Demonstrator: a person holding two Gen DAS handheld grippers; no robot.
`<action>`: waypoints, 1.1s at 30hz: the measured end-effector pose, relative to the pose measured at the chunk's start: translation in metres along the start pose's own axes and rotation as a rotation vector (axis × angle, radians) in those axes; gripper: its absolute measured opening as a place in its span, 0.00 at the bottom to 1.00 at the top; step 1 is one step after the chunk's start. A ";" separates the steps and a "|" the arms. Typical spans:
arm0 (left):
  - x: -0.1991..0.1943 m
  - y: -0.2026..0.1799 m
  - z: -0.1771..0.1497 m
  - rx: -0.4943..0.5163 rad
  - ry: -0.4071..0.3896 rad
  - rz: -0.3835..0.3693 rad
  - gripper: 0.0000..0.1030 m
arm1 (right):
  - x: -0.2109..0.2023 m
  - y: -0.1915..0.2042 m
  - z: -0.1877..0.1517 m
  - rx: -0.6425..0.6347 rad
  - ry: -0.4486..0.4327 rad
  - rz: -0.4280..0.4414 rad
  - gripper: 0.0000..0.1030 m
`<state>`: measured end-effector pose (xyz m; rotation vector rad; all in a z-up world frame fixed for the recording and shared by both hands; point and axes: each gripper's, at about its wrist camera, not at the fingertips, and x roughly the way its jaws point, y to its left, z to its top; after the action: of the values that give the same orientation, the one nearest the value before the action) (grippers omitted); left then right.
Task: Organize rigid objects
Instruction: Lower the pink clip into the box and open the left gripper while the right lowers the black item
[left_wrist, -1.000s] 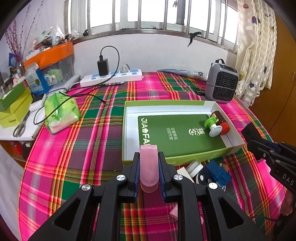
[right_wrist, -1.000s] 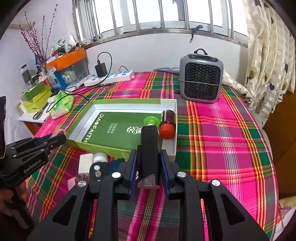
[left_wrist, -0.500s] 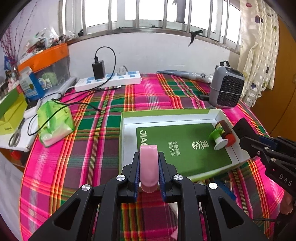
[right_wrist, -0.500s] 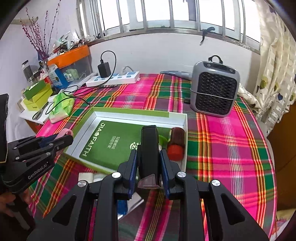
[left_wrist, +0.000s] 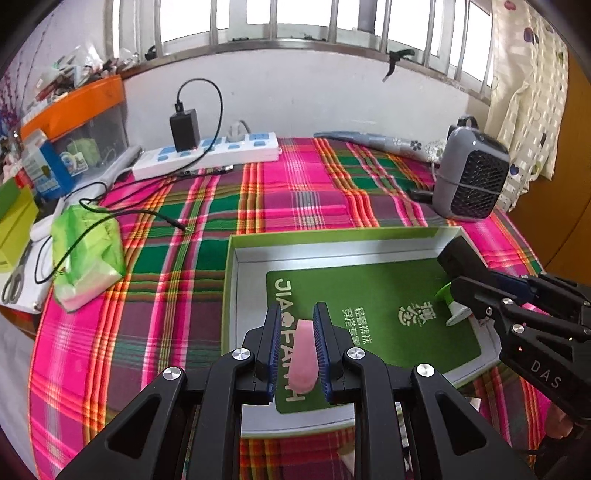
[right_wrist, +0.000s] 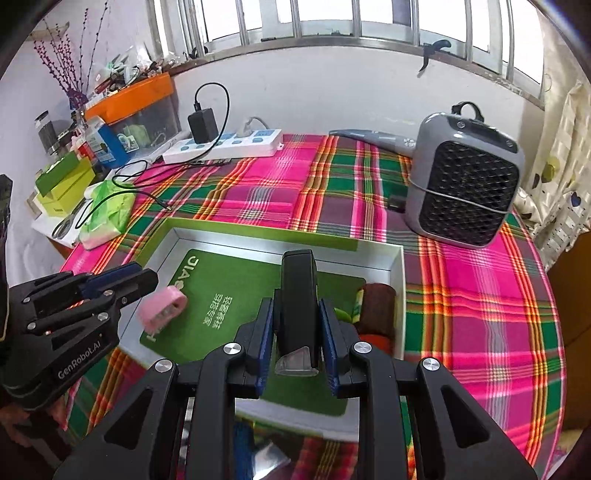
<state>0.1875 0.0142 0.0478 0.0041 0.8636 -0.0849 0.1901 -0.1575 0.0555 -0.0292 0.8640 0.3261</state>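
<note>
A shallow white box with a green rim (left_wrist: 232, 295) (right_wrist: 397, 273) lies on the plaid tablecloth, a green card covering its floor. My left gripper (left_wrist: 297, 345) (right_wrist: 147, 280) is shut on a small pink oblong object (left_wrist: 303, 360) (right_wrist: 162, 308) and hovers over the box's left half. My right gripper (right_wrist: 297, 334) (left_wrist: 458, 269) is shut on a black oblong device with a clear tip (right_wrist: 297, 306) above the box's right half. In the box's right end lie a green-and-white spool (left_wrist: 452, 304) and a brown jar with a red lid (right_wrist: 376, 314), both partly hidden.
A grey fan heater (right_wrist: 465, 184) stands behind the box to the right. A white power strip with a black charger (left_wrist: 207, 151) and its cable lie at the back. A green tissue pack (left_wrist: 86, 254) sits left. Small loose items lie at the box's near edge, mostly hidden.
Both grippers have moved forward from the near side of the box to over its inside, each still holding its object. The loose items in front of the box have slipped under the grippers.
</note>
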 end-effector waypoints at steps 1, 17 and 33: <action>0.003 0.001 0.000 -0.005 0.007 -0.003 0.17 | 0.002 0.000 0.000 0.001 0.004 0.001 0.24; 0.015 0.003 -0.002 -0.019 0.031 -0.004 0.17 | 0.029 0.002 0.011 -0.004 0.034 0.005 0.24; 0.016 0.003 -0.002 -0.018 0.028 0.008 0.18 | 0.047 0.005 0.010 -0.013 0.067 0.028 0.25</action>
<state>0.1962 0.0165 0.0339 -0.0076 0.8926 -0.0697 0.2244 -0.1381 0.0278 -0.0403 0.9291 0.3587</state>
